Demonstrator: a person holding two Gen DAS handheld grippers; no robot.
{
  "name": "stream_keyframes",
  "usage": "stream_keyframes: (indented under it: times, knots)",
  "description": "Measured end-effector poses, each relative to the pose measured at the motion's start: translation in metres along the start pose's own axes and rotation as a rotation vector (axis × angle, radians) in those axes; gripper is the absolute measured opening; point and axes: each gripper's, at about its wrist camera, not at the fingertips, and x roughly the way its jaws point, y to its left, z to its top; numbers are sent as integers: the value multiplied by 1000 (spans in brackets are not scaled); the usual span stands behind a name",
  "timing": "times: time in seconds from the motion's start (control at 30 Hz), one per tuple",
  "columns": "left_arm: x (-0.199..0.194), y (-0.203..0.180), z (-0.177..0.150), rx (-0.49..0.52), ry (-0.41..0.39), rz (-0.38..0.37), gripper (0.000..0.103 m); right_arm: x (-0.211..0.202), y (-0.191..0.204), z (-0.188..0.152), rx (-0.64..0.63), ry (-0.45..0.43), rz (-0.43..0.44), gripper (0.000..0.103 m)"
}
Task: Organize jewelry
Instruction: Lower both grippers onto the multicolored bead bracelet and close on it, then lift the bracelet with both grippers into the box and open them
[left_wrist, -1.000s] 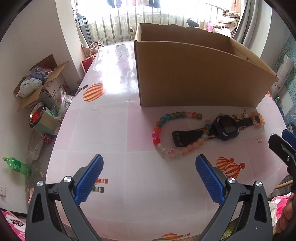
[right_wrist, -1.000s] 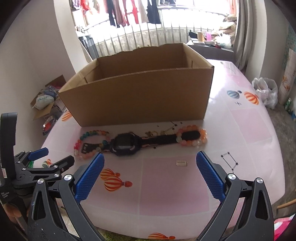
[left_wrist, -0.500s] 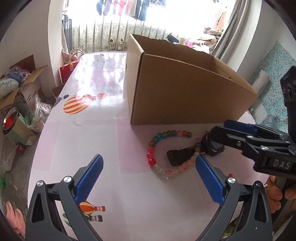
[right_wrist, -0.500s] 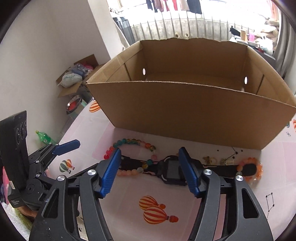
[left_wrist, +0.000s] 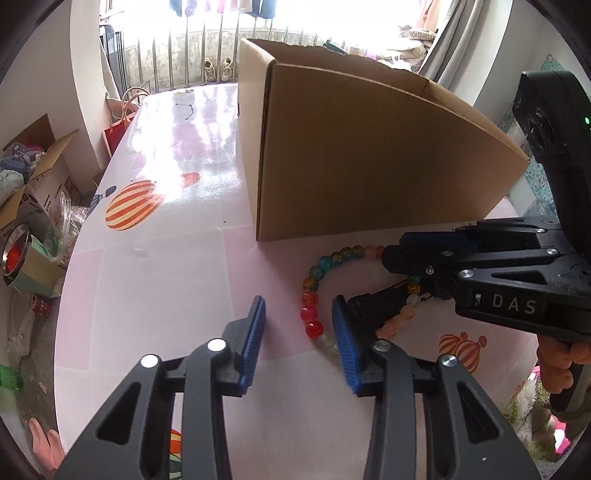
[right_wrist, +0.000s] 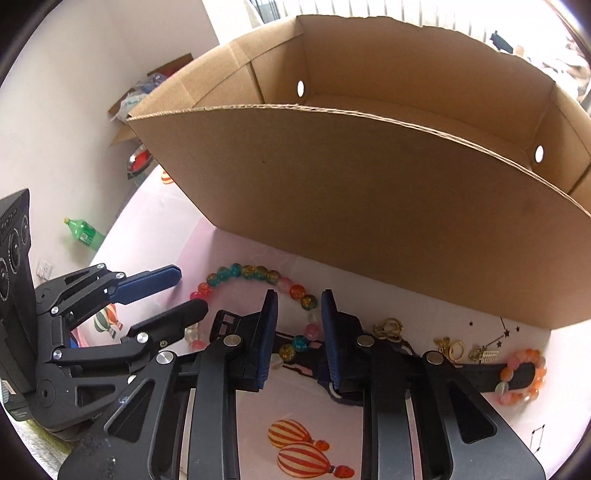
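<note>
Right gripper (right_wrist: 299, 332) moved in, hiding watch (right_wrist: 476, 373)

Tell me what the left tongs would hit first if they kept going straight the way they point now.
Most likely the multicolored bead bracelet: its red beads lie between the left tongs just ahead. The jaws have just been closing but don't seem to press on it; depth is hard to judge.

a green bottle (right_wrist: 84, 233) lies on the floor beside the table (left_wrist: 177, 266).

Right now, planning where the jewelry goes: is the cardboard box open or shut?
Open. The cardboard box has no lid or flaps over its top; its inner walls show from the right wrist view.
</note>
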Motion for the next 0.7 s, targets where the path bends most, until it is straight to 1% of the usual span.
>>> stream_keyframes:
  times: [0.1,0.27,0.3,0.33,0.37,0.4,0.43,0.5,0.57,0.7]
  knots:
    - [2,-3,2,38,9,24,30,6,4,1,-20,24,-21,21]
    - [7,-15,5,107,36,67,30,5,13,-3,-53,21,-44,21]
    - [7,-17,6,117,36,78,29,5,15,-4,-62,15,-49,15]
    - [7,-17,4,125,34,91,26,4,17,-6,-71,9,-59,10]
    - [7,-20,3,138,27,105,17,5,19,-7,-74,6,-60,8]
    - [6,-22,3,148,22,107,9,4,19,-8,-71,5,-48,7]
    - [6,-23,2,153,18,110,9,4,16,-8,-65,2,-35,7]
    - [2,-24,0,157,14,101,9,-2,18,-12,-59,-17,-29,7]
    - [-9,-25,-1,145,-9,84,9,-16,18,-19,-50,-40,-13,7]
    - [-48,-25,-4,124,-70,26,9,-53,18,-35,-20,-96,31,7]
